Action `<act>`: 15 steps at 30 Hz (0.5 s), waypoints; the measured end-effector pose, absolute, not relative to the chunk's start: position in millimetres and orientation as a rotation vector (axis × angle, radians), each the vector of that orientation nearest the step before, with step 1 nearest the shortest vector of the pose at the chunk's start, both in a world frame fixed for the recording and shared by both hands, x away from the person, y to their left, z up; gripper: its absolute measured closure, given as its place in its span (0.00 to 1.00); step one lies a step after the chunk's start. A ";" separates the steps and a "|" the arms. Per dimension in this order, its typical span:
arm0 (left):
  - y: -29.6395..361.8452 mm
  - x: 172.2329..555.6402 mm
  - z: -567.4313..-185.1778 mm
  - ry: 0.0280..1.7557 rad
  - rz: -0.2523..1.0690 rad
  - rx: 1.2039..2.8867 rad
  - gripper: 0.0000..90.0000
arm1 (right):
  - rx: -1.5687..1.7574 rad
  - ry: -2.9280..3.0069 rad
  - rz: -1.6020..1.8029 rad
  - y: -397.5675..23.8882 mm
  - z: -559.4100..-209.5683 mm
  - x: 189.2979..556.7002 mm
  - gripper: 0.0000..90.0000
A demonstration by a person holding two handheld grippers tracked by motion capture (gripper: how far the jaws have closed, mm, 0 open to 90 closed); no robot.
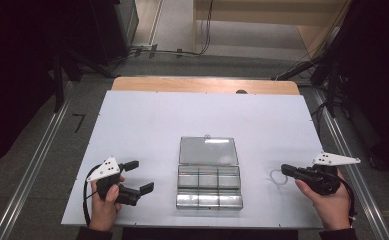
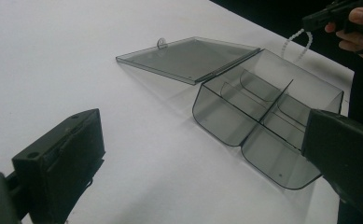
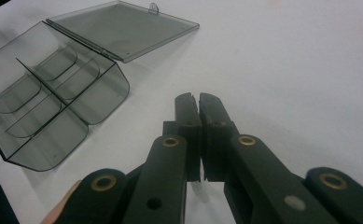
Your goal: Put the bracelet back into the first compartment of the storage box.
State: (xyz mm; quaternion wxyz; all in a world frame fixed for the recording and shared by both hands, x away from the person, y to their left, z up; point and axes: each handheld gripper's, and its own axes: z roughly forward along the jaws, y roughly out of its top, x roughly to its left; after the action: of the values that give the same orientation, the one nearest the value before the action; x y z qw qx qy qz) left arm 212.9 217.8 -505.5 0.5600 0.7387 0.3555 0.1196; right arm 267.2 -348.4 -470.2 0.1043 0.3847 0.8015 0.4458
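Observation:
A clear smoky plastic box [image 1: 209, 193] with several empty compartments lies open at the front middle of the white table [image 1: 147, 125], its lid [image 1: 208, 151] laid flat behind it. My left gripper [image 1: 139, 176] rests left of the box, jaws open and empty; its own view looks across the box [image 2: 263, 121] and lid [image 2: 188, 56]. My right gripper [image 1: 285, 170] hovers right of the box, shut on a white beaded loop [image 1: 276, 176] that dangles from its tips. The loop [image 2: 296, 41] hangs below that gripper [image 2: 319, 18]. The right gripper [image 3: 198, 100] shows closed jaws, the box [image 3: 53, 102] to their left.
A wooden strip [image 1: 202, 84] borders the table's far edge. Metal rails [image 1: 37, 165] run along both sides on the floor. Dark equipment stands at the left and right, and cables [image 1: 172, 51] lie on the floor beyond the table.

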 end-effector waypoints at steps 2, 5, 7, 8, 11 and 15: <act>217.9 212.9 -505.6 0.838 0.281 1.740 0.00 | 1.129 2.350 1.323 -348.1 -468.6 267.0 0.95; 217.9 212.9 -505.5 0.838 0.280 1.739 0.00 | 1.124 2.339 1.327 -347.4 -465.5 266.0 0.95; 217.8 212.9 -505.5 0.838 0.280 1.739 0.00 | 1.118 2.328 1.331 -346.9 -463.5 265.4 0.95; 217.8 212.9 -505.5 0.838 0.280 1.739 0.00 | 1.119 2.323 1.337 -346.3 -462.5 265.1 0.95; 217.5 213.0 -505.7 0.840 0.280 1.739 0.00 | 1.111 2.322 1.349 -344.4 -459.9 264.5 0.95; 217.5 213.1 -505.9 0.838 0.280 1.740 0.00 | 1.103 2.319 1.364 -341.0 -457.0 263.9 0.95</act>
State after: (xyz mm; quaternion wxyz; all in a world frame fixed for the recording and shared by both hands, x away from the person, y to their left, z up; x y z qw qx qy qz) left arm 213.1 217.5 -505.9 0.5604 0.7385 0.3555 0.1188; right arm 263.9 -341.0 -457.0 0.1168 0.3767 0.7921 0.4658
